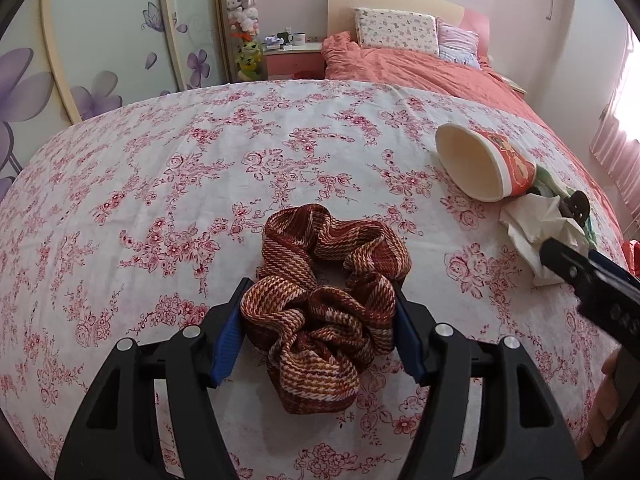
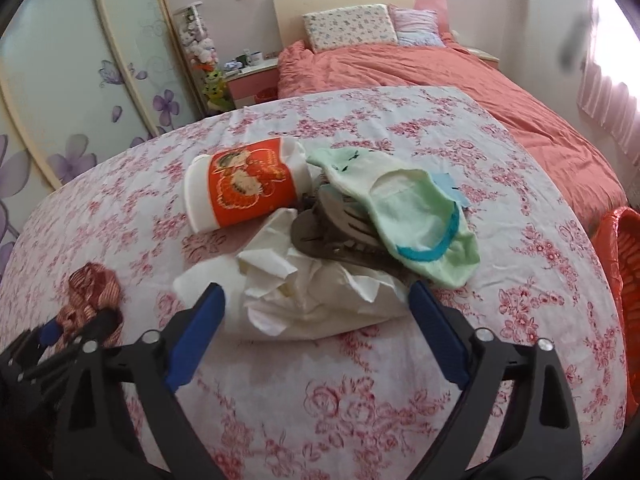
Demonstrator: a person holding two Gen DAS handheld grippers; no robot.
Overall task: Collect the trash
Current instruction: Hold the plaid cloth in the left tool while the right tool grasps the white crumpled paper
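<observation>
A brown-and-orange plaid scrunchie (image 1: 326,300) lies on the floral sheet (image 1: 160,184). My left gripper (image 1: 320,312) has its blue pads against both sides of it. An orange-and-white paper cup (image 1: 486,160) lies on its side to the right; it also shows in the right wrist view (image 2: 244,190). Crumpled white tissue (image 2: 304,292) lies between the open jaws of my right gripper (image 2: 316,312). A pale green sock (image 2: 416,216) and a dark hair clip (image 2: 340,236) lie just behind the tissue. The scrunchie (image 2: 94,288) shows at the left of the right wrist view.
An orange plastic basket (image 2: 624,272) stands past the bed's right edge. A salmon duvet (image 2: 460,80) and pillows (image 2: 348,26) lie at the head of the bed. A pink nightstand (image 1: 294,58) and a wardrobe (image 1: 100,48) stand at the left.
</observation>
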